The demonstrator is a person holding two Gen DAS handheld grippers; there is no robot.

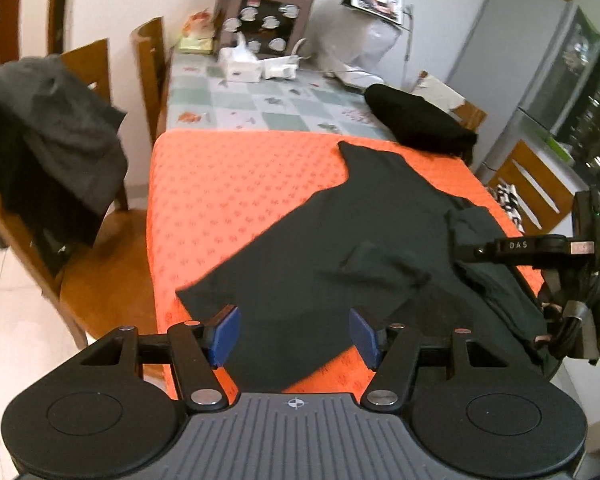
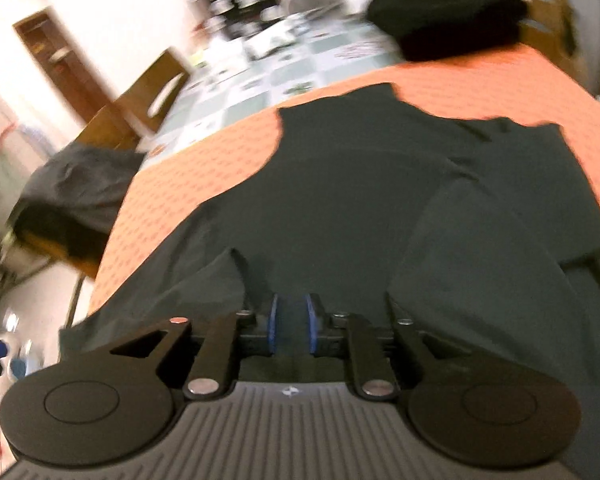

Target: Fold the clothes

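Two grippers work over one dark shirt (image 1: 340,240) that lies spread on the orange cloth (image 1: 228,200) covering the near end of the table. The left gripper (image 1: 294,334) hovers above the shirt's near hem with its blue pads wide apart, holding nothing. The right gripper (image 2: 292,326) has its pads drawn close on a ridge of the shirt's fabric, pinching it near the right side; in the left wrist view it sits at the shirt's right edge, where the cloth is bunched and partly turned over. The shirt's body is mostly flat, one sleeve pointing away toward the far side, so I judge the fold partway at most: one side seems gathered inward, the rest lies open. A black folded bundle (image 1: 416,120) rests further back on the table, and a grey garment (image 1: 56,128) hangs over a chair (image 1: 88,64) at the left, perhaps one finished and one waiting
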